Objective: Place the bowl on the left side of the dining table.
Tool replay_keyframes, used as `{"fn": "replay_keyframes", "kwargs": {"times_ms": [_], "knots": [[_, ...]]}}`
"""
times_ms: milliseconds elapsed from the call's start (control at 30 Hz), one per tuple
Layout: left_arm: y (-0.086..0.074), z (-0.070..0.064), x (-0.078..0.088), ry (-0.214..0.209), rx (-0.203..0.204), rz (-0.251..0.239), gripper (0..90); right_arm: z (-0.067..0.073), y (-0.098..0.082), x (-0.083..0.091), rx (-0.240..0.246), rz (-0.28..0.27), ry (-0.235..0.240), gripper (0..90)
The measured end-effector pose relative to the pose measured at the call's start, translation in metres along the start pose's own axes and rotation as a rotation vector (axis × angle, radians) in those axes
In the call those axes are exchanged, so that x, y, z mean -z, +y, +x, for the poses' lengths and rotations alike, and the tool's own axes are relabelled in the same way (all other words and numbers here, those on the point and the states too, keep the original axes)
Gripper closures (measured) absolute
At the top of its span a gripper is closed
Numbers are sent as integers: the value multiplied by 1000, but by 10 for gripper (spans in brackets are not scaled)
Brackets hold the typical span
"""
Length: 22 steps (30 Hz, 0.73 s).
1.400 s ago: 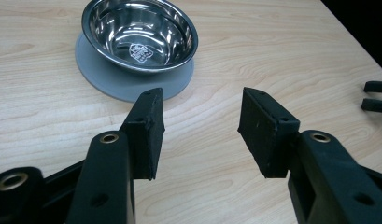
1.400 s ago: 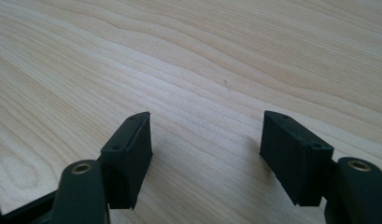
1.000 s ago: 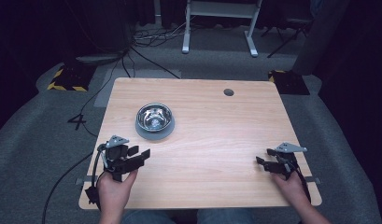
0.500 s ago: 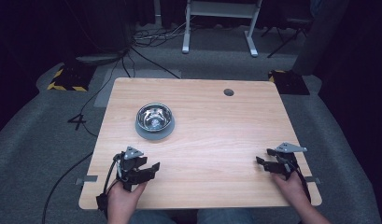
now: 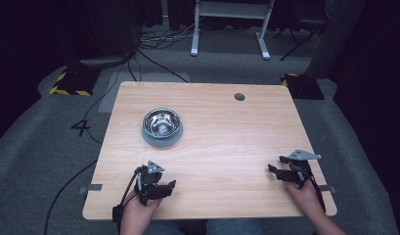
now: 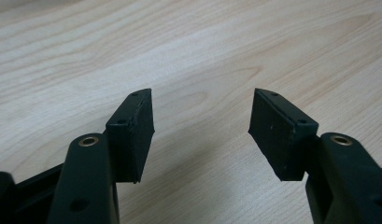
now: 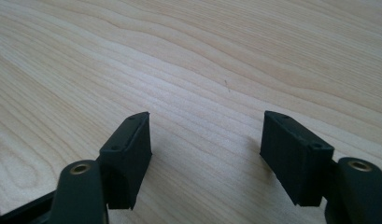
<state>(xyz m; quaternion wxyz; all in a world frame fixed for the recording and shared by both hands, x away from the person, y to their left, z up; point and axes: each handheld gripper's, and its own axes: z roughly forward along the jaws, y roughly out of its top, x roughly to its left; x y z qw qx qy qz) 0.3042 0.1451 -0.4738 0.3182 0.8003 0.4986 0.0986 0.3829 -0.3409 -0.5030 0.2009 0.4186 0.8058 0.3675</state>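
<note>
A steel bowl (image 5: 162, 127) sits on a light wooden table (image 5: 227, 142) with a cable hole (image 5: 239, 96), above grey carpet (image 5: 46, 147) strewn with black cables (image 5: 153, 63).

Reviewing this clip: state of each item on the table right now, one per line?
Bowl: upright, empty, untouched on the table.
Left gripper: open, holding nothing, low over the near edge.
Right gripper: open, holding nothing, near the right edge.

Left gripper (image 5: 164, 187), right gripper (image 5: 276, 170): jaws apart.
</note>
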Motion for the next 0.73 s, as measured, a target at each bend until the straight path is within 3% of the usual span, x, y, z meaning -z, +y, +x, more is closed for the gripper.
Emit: {"fn": "replay_keyframes", "kwargs": {"times_ms": [100,233,367,467,533,733], "knots": [[-2,-2,-6,3,-5,10,401,0,0,0,1,0,0,336],[-5,-1,-13,-33,-20,-2,387,0,0,0,1,0,0,336],[-9,-4,-17,-28,-59,-40,367,0,0,0,6,-2,1,334],[-12,-7,-21,-3,-142,-66,327,0,0,0,5,-1,1,333],[-15,-8,-26,-4,-209,-85,254,0,0,0,4,-1,2,333],[-14,-8,-27,2,-196,-89,223,0,0,0,5,-1,2,332]]}}
